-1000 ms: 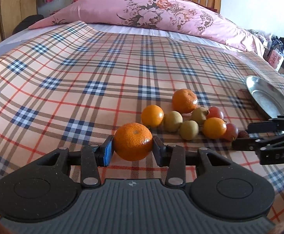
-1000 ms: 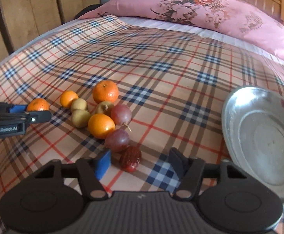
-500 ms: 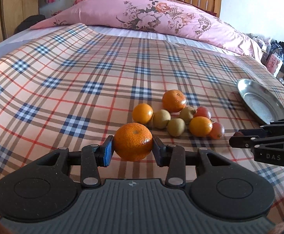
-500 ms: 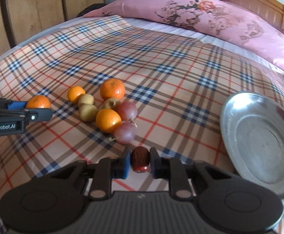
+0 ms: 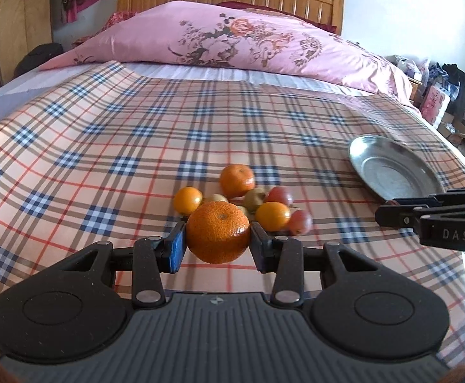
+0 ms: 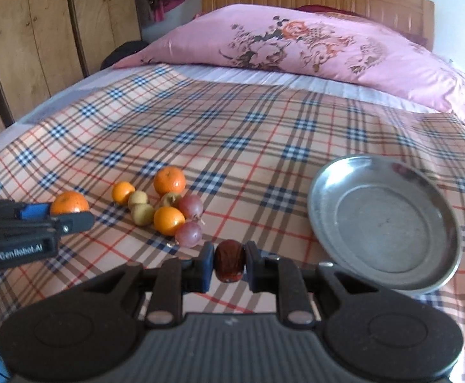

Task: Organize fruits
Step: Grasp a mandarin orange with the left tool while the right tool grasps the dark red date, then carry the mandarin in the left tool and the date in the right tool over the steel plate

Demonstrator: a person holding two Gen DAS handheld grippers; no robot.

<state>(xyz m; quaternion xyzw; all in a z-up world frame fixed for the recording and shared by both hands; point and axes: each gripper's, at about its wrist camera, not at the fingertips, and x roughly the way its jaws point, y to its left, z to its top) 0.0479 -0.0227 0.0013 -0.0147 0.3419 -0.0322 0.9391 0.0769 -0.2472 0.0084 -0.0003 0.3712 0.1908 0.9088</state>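
A large mandarin [image 5: 218, 231] is clamped in the left hand-held gripper [image 5: 218, 242], a dark red date [image 6: 229, 260] in the right hand-held gripper [image 6: 229, 266]. Beyond, loose fruits [image 6: 159, 204] are clustered on the bed [image 6: 232, 134], the steel plate [image 6: 382, 223] to their right.

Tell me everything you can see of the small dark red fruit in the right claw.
The small dark red wrinkled fruit, oval and glossy like a dried date, is pinched at its two sides between the pads of the right claw, which is shut on it. It stands upright, clear of the plaid bedsheet, touching only the pads. It hangs just left of the empty round silver metal plate and near the closest purple grape.
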